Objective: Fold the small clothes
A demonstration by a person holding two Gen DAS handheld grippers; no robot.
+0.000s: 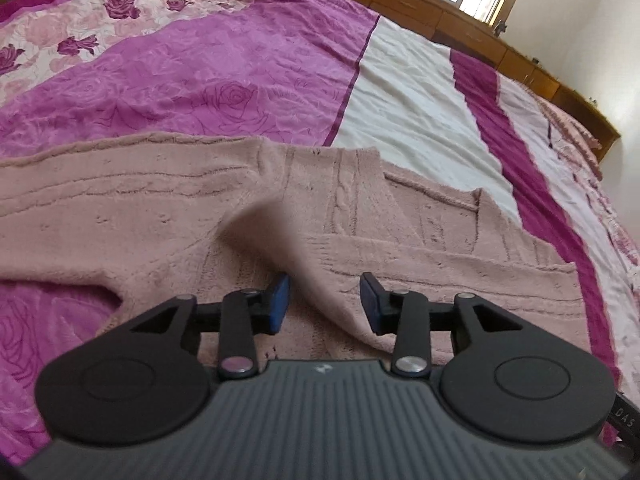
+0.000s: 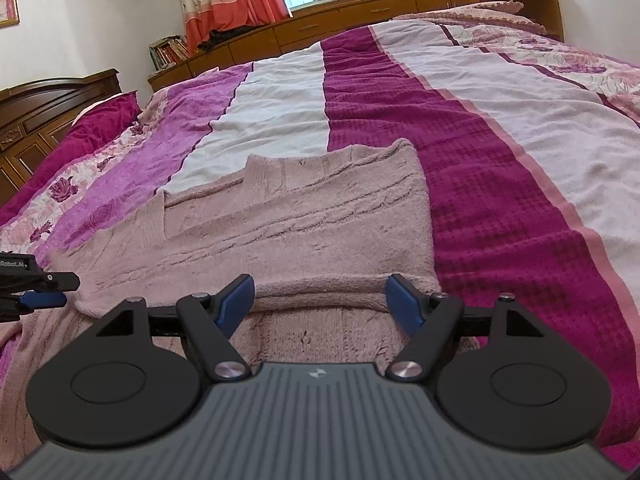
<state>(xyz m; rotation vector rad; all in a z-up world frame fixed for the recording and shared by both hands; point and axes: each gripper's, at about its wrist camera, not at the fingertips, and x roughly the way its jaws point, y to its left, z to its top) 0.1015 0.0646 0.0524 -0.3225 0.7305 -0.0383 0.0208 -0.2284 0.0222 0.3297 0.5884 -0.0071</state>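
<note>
Sweater (image 2: 288, 216), pink knit, lies partly folded on the bed (image 2: 500, 128). Left tool (image 1: 325, 304) stands released, a raised fold between its pads untouched. Right tool (image 2: 320, 300) gapes wide over the hem.

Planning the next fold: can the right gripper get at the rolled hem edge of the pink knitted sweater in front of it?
Probably yes: the right gripper is open, and the pink knitted sweater's rolled edge lies between its fingers, nothing blocking.
</note>
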